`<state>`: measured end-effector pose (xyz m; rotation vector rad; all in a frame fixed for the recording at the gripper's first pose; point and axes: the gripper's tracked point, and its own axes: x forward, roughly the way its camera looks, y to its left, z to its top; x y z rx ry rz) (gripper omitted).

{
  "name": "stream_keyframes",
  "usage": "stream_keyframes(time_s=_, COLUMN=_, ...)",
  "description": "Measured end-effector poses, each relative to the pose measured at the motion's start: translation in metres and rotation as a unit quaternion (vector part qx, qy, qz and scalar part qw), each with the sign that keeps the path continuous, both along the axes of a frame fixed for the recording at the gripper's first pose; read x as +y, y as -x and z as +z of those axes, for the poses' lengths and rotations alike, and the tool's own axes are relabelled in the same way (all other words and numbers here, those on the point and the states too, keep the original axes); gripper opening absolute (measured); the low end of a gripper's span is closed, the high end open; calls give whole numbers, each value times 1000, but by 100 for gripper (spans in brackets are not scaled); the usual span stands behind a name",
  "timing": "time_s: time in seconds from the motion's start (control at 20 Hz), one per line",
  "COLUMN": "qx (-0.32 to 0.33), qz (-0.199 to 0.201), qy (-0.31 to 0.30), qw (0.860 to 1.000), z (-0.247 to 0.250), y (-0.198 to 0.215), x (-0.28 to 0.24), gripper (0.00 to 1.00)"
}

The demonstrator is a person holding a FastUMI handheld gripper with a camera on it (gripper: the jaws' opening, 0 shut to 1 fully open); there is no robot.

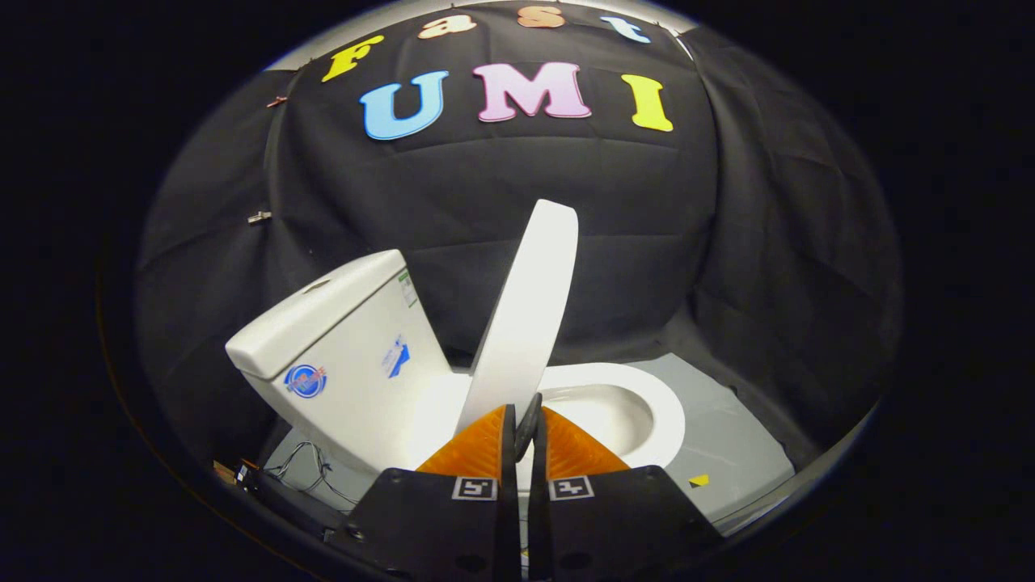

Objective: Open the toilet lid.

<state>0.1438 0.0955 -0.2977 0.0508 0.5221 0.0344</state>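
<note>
At the bottom centre of the frame, my fingers (524, 420) are drawn close together, pinching the lower edge of the toilet lid (530, 307) between them. Both seem to press on its thin rim. The lid rises from my fingers toward the middle of the frame, lifted to a steep angle and leaning slightly right, seen almost edge-on. I judge the pinch is there so I can swing the lid on its hinge; it is mostly raised but not yet resting back against the cistern (340, 339).

The cistern sits left of centre, a white box with stickers on its front and side. Right of the lid, the toilet bowl (647, 412) lies open beneath its white seat ring; I see only pale glazed interior, and cannot tell whether it holds water.

The toilet stands on a grey floor panel (728, 436), lower right, marked with a small yellow tag (699, 480). Loose wires (311, 469) trail at lower left.
</note>
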Motion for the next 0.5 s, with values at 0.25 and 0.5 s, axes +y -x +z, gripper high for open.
stream_keyframes(time_s=0.25, qx=-19, qz=51, qy=31, qw=998, z=13, y=-6, x=53, gripper=8)
stream_keyframes(time_s=0.5, qx=-29, qz=84, qy=52, qw=995, z=18, y=-9, x=96, gripper=9)
